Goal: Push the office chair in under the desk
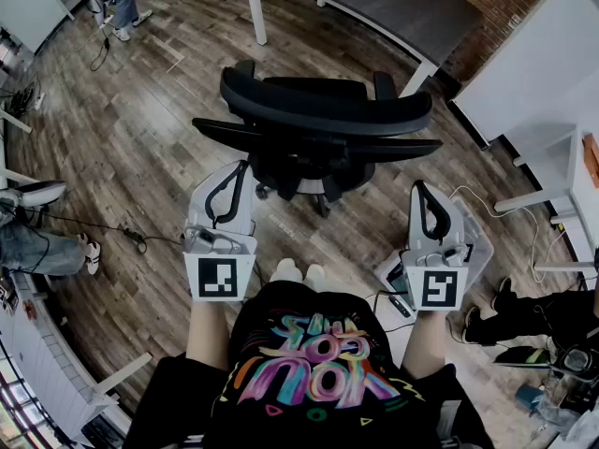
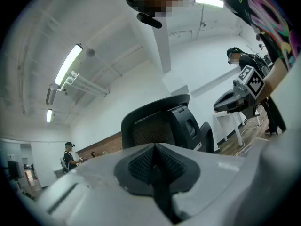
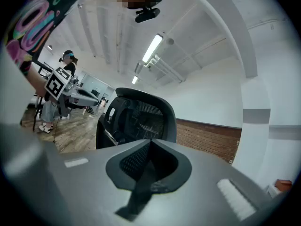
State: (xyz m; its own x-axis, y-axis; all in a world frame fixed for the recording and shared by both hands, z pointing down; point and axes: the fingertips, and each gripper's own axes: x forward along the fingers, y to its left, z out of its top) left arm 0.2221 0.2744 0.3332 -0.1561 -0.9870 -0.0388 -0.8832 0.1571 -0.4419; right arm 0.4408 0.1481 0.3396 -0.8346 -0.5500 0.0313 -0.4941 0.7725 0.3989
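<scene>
The left gripper (image 1: 234, 181) sits at 7 o'clock and the right gripper (image 1: 423, 199) at 5 o'clock, both pointing toward 12. Each pair of jaws is closed tight with nothing between them. Just beyond them, at the centre, the office chair (image 1: 318, 120) stands on the wood floor (image 1: 140, 129), its backrest turned toward the person. I cannot tell whether either gripper touches it. Farther off, at 12 to 1 o'clock, stands the grey counter (image 1: 393, 3). The chair is clear of it, not tucked under.

Bright ceiling tubes (image 2: 68, 64) light evenly; fisheye edges bend and darken.
</scene>
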